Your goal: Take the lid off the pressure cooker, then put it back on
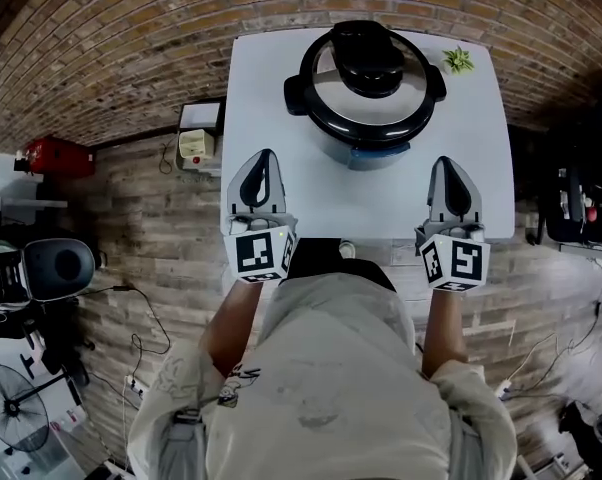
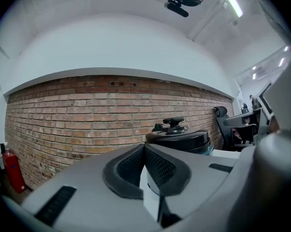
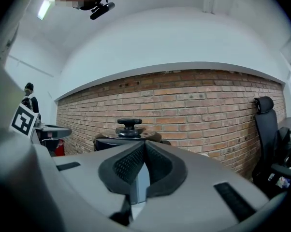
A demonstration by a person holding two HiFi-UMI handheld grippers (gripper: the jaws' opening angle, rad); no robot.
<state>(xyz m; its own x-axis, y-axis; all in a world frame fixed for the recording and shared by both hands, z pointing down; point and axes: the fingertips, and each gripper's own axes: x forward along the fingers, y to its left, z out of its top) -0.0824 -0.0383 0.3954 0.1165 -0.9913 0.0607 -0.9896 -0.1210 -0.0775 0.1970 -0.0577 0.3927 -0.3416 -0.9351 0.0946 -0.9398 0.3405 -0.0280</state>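
A black pressure cooker stands at the far middle of the white table, its steel-and-black lid seated on top with a black knob handle. My left gripper rests near the table's front left edge, jaws shut with nothing between them. My right gripper sits near the front right edge, also shut and empty. Both are well short of the cooker. The left gripper view shows the cooker beyond the shut tips; the right gripper view shows the pot past the shut tips.
A small green plant sits at the table's far right corner. A brick wall runs behind. On the floor stand a red extinguisher, a fan, an office chair and cables.
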